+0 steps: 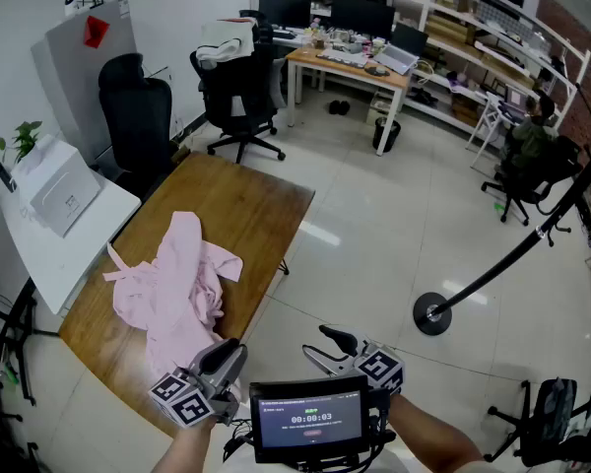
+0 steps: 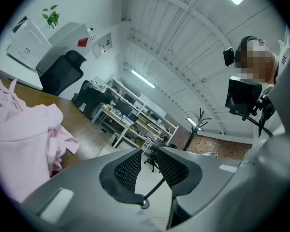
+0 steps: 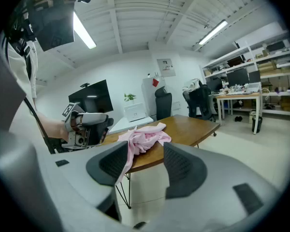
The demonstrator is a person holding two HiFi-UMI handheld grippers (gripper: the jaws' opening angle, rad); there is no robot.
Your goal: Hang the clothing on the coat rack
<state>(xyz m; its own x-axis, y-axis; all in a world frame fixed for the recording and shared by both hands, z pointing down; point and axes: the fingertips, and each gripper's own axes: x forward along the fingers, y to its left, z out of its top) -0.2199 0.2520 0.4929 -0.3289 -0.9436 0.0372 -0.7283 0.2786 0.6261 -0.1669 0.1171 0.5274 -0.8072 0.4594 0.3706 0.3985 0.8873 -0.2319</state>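
Observation:
A crumpled pink garment lies on the near half of a wooden table. It also shows in the left gripper view and the right gripper view. The black coat rack with a round base stands on the tiled floor to the right, and is far off in the left gripper view. My left gripper hovers by the table's near corner, jaws narrowly apart and empty. My right gripper is held over the floor beside it, open wide, with nothing between its pads.
A white side desk with a white box stands left of the table. Black office chairs stand behind it. A desk with monitors, shelves and a seated person fill the back. A small screen sits between my hands.

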